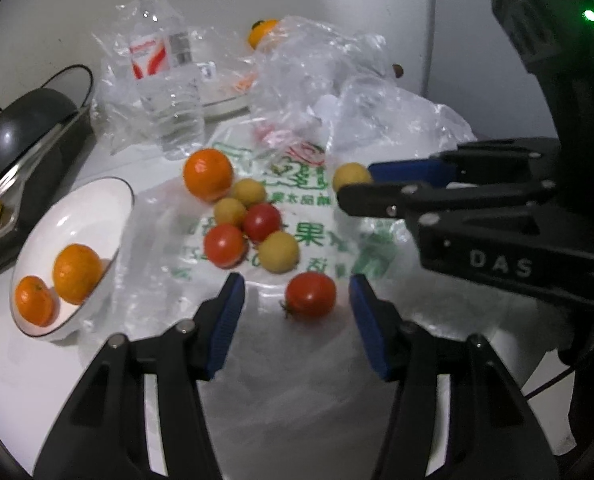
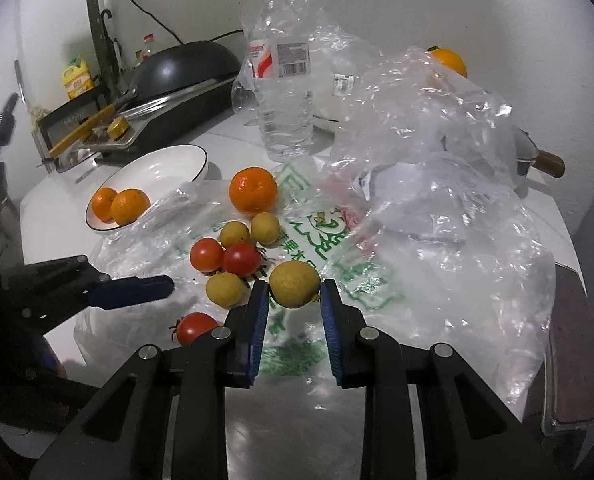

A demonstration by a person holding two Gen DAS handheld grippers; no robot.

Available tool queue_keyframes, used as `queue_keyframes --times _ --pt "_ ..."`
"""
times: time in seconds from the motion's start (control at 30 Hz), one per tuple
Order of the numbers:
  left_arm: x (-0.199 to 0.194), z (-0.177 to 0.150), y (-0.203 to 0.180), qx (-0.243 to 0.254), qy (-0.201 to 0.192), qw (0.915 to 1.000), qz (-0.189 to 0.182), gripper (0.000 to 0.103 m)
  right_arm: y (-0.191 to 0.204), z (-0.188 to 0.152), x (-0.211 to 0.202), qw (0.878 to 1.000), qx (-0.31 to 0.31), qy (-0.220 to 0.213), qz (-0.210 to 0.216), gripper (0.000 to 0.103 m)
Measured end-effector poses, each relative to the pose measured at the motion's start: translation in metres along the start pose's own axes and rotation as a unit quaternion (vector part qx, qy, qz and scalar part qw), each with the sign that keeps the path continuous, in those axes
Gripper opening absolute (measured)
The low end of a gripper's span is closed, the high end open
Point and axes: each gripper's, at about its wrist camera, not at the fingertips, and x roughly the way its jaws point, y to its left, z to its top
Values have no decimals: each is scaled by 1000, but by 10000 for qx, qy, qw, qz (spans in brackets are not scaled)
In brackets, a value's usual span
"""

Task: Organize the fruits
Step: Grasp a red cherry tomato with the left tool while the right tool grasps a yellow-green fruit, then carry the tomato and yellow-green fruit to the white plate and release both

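My right gripper is shut on a yellow fruit and holds it just above the printed plastic bag; the left wrist view shows that gripper with the fruit. My left gripper is open around a red tomato lying on the bag, without touching it. Two more tomatoes, three yellow fruits and an orange lie clustered on the bag. A white bowl at the left holds two oranges.
A clear water bottle stands behind the fruit. Crumpled clear plastic bags cover the right and back of the table, with another orange behind them. A black wok on a stove stands at the left.
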Motion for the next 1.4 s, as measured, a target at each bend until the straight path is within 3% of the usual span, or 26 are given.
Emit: queue_keyframes --times 0.13,0.2,0.77,1.4 --pt "5 -1 -5 59 100 9999 -86 33 -3 -2 -3 10000 62 -37 0 28" --pt "5 0 -6 72 93 9999 -114 30 -4 -3 -5 10000 77 -57 4 28" --pt "-13 4 9 -63 -177 9997 -166 29 4 -2 -2 10000 8 3 -31 28" --pt "-31 0 50 -239 -421 9987 128 29 33 15 8 9999 -149 32 -21 28"
